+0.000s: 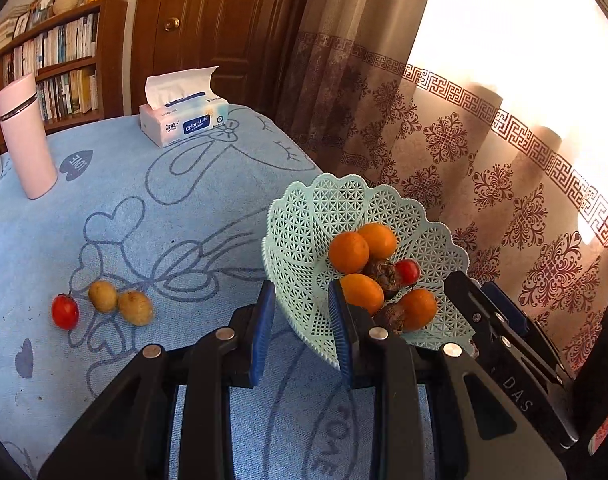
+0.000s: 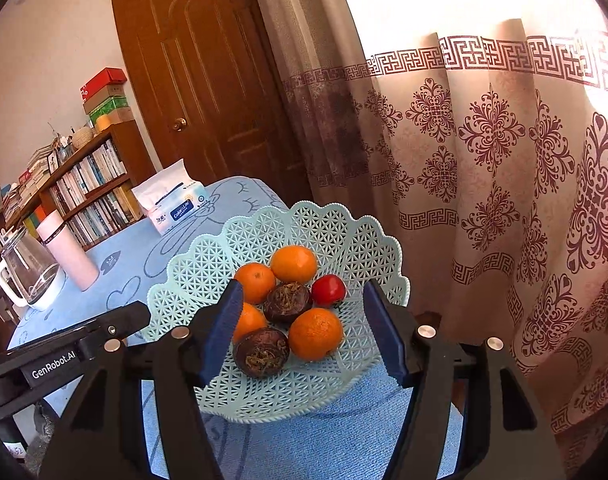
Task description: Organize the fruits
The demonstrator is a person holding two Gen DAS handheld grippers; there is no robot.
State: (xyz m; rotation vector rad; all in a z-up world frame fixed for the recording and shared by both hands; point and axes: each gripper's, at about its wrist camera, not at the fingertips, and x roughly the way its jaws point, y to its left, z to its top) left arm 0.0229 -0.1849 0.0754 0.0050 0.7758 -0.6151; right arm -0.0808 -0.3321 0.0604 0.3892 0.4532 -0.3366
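Observation:
A mint lattice basket (image 2: 207, 256) sits at the table's right edge by the curtain. It holds several oranges (image 2: 316, 334), two dark wrinkled fruits (image 2: 261, 352) and a red tomato (image 2: 328, 290). My right gripper (image 2: 304, 320) hovers open just above the basket, its pads touching nothing. My left gripper (image 1: 301, 312) is at the basket's left rim (image 1: 299, 240), jaws drawn in to a narrow gap that grips nothing. Left of it on the blue cloth lie a red tomato (image 1: 65, 311) and two brown fruits (image 1: 103, 296) (image 1: 135, 307).
A tissue box (image 1: 183, 120) stands at the table's far side and a pink flask (image 1: 25, 136) at the left. A glass kettle (image 2: 23, 276) sits beyond the flask. The patterned curtain (image 1: 484, 184) hangs close behind the basket. A bookshelf (image 1: 63, 60) and a door are behind.

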